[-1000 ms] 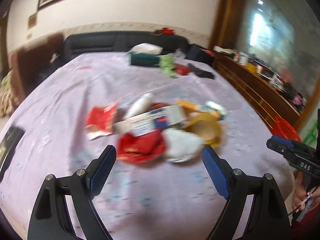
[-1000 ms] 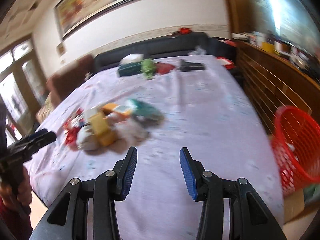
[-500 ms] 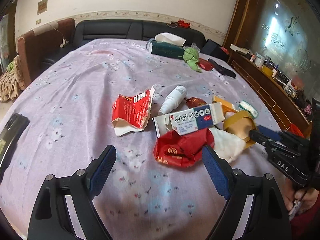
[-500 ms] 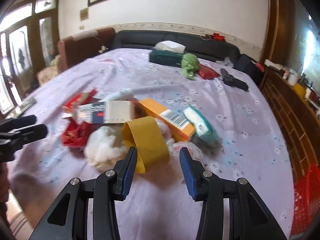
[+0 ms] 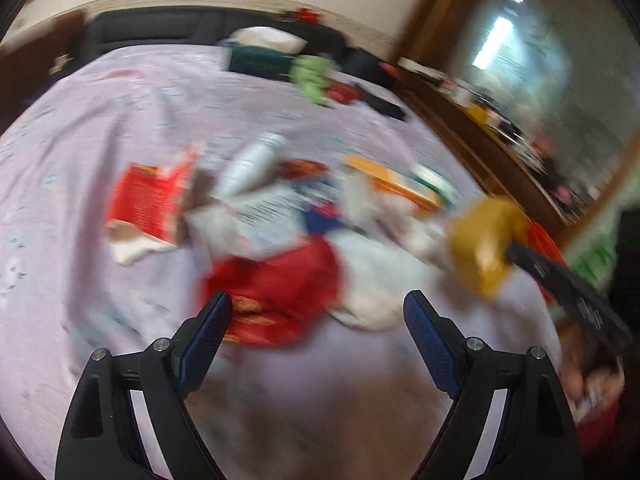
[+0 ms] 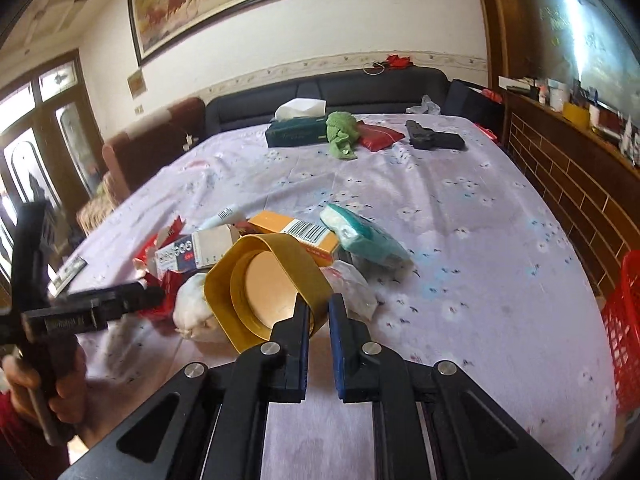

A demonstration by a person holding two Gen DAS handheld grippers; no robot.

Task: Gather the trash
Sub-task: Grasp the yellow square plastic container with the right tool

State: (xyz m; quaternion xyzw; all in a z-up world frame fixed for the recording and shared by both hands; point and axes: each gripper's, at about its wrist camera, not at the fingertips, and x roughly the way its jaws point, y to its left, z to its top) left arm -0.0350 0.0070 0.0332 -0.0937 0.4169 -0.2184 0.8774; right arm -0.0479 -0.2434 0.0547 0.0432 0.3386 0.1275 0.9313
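A pile of trash lies on the lilac floral bedspread (image 6: 460,208): a red wrapper (image 5: 280,280), a white tissue wad (image 5: 376,280), a white and blue carton (image 6: 192,254), an orange box (image 6: 296,232), a teal pack (image 6: 364,236) and a white bottle (image 5: 252,158). My right gripper (image 6: 319,316) is shut on the rim of a yellow hexagonal lid (image 6: 256,280), tipped up at the pile's near edge. In the blurred left wrist view the yellow lid (image 5: 480,248) hangs at the right. My left gripper (image 5: 316,320) stands open just over the red wrapper, holding nothing.
A red mesh basket (image 6: 624,320) stands off the bed's right edge by a wooden cabinet (image 6: 580,168). At the far end lie a dark green tissue box (image 6: 296,132), a green cloth (image 6: 340,134), a red pouch (image 6: 378,136) and a black object (image 6: 434,140). A dark sofa (image 6: 340,88) lies behind.
My right gripper moved up to the pile and closed on the yellow lid's rim, tipping it up. My left gripper dipped closer to the red wrapper, still open.
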